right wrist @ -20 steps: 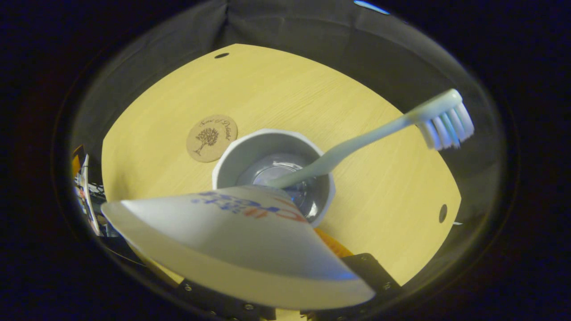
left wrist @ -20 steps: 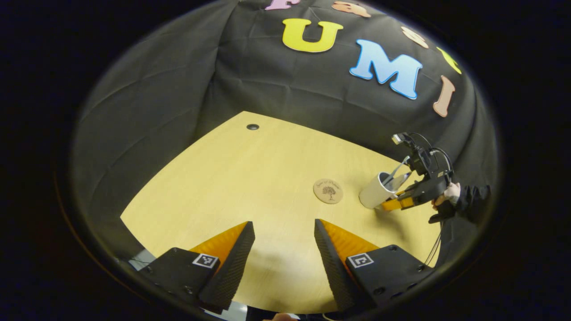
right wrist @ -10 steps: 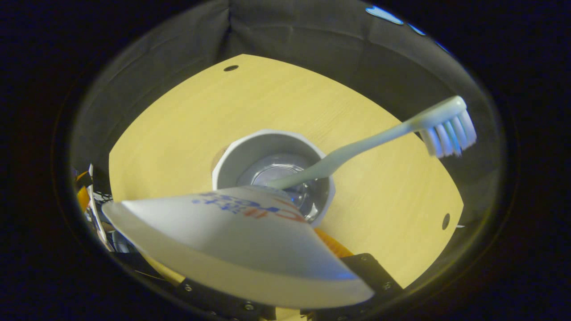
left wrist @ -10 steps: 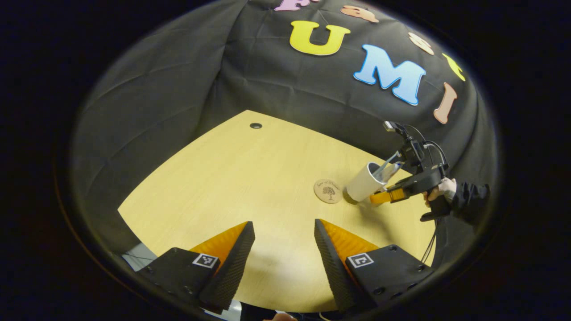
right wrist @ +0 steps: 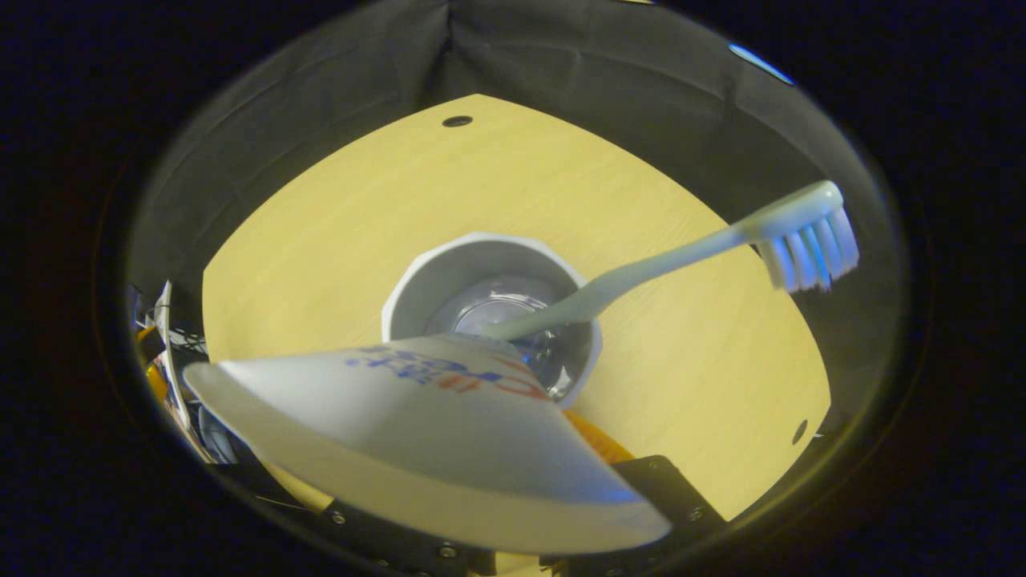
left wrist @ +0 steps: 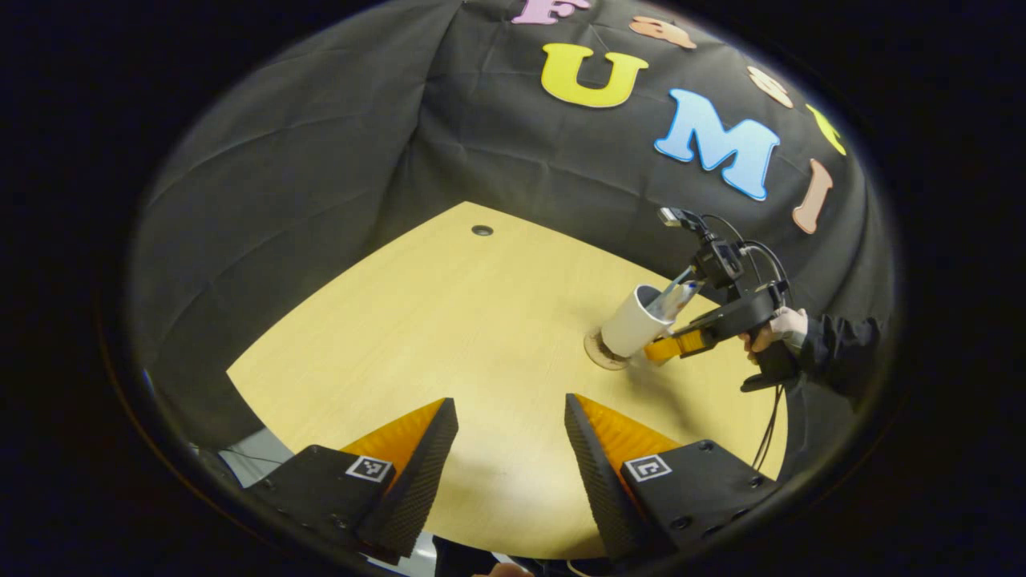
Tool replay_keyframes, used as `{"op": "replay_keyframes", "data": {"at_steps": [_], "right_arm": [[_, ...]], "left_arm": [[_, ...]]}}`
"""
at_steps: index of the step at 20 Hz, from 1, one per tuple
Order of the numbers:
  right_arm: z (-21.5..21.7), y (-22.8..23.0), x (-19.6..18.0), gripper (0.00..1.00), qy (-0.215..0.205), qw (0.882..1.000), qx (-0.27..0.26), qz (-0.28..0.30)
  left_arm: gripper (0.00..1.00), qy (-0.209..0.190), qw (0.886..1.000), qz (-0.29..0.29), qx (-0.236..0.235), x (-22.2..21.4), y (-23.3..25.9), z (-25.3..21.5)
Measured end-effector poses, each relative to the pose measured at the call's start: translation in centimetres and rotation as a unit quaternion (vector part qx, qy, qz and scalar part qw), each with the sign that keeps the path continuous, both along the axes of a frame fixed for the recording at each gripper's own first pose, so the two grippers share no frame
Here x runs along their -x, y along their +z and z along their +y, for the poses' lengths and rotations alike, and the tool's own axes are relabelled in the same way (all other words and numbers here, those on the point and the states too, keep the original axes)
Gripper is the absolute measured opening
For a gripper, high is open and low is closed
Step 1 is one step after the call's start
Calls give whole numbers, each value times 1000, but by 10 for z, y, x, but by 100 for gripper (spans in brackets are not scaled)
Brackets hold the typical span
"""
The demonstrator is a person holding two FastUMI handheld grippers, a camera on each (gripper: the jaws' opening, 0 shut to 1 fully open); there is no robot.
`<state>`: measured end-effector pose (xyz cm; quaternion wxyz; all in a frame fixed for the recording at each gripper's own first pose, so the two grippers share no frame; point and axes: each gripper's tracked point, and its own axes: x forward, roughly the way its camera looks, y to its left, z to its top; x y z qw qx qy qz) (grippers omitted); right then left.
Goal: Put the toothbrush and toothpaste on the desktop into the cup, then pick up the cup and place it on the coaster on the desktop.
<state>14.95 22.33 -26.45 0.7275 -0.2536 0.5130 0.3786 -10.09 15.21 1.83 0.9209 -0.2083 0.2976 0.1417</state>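
A white cup [left wrist: 633, 324] leans over the round cork coaster [left wrist: 597, 354], whose near rim peeks out beneath its base; I cannot tell whether the cup rests on it. My right gripper [left wrist: 667, 348], held by a hand [left wrist: 768, 328], is shut on the cup's side. From above, the right gripper view shows the cup [right wrist: 417, 276] with the pale toothbrush [right wrist: 681, 252] sticking out, bristles to the right. The toothpaste tube [right wrist: 417, 433] also stands in it and hides most of the fingers. My left gripper [left wrist: 509, 449] hangs open over the table's near edge, holding nothing.
The wooden table [left wrist: 417, 336] has a small round hole [left wrist: 482, 230] near its far corner and another hole [right wrist: 799, 431] at the right. Black cloth walls surround it. Cables and clutter [right wrist: 164, 361] lie past the left table edge in the right gripper view.
The right gripper has carried the cup leftwards from beside the coaster to over it. The coaster is now covered in the right gripper view. The left gripper stays open and nearly still.
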Motion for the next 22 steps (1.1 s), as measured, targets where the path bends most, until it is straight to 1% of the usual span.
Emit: {"op": "replay_keyframes", "data": {"at_steps": [3,4,6,7,8,9,13,14,15,16,18,19,20,22], "right_arm": [[11,-11,0,57,5,1000,15,4],[15,-13,1,57,6,1000,19,4],[18,-18,0,57,8,1000,25,4],[18,-19,1,57,9,1000,26,4],[20,-19,2,57,10,1000,26,4],[18,-19,2,57,8,1000,25,5],[13,-25,2,56,4,999,34,13],[15,-27,3,56,4,999,31,13],[10,-21,4,56,1,1000,29,11],[5,-13,3,56,-5,1000,27,3],[6,-3,9,55,-13,1000,6,2],[2,5,8,67,-18,1000,0,-6],[1,12,9,65,-24,1000,-8,-8],[-5,28,15,66,-42,999,-32,-10]], "left_arm": [[94,5,1000,2,0,5,-2,4],[90,7,1000,1,0,5,-2,5],[90,10,1000,1,2,5,-2,7],[94,11,1000,0,4,4,-1,7],[94,13,1000,0,6,4,-1,8],[90,12,1000,1,10,5,-3,7],[90,8,1000,2,11,-2,-3,3],[89,7,1000,2,10,-4,-3,3],[93,6,1000,2,6,-5,-2,3],[94,6,1000,2,2,-7,-1,3],[94,3,1000,1,-4,-10,3,2],[94,0,1000,0,-4,-11,5,0],[90,-2,1000,-1,-7,-12,6,-1],[90,-4,1000,-7,-16,-19,12,1]]}}
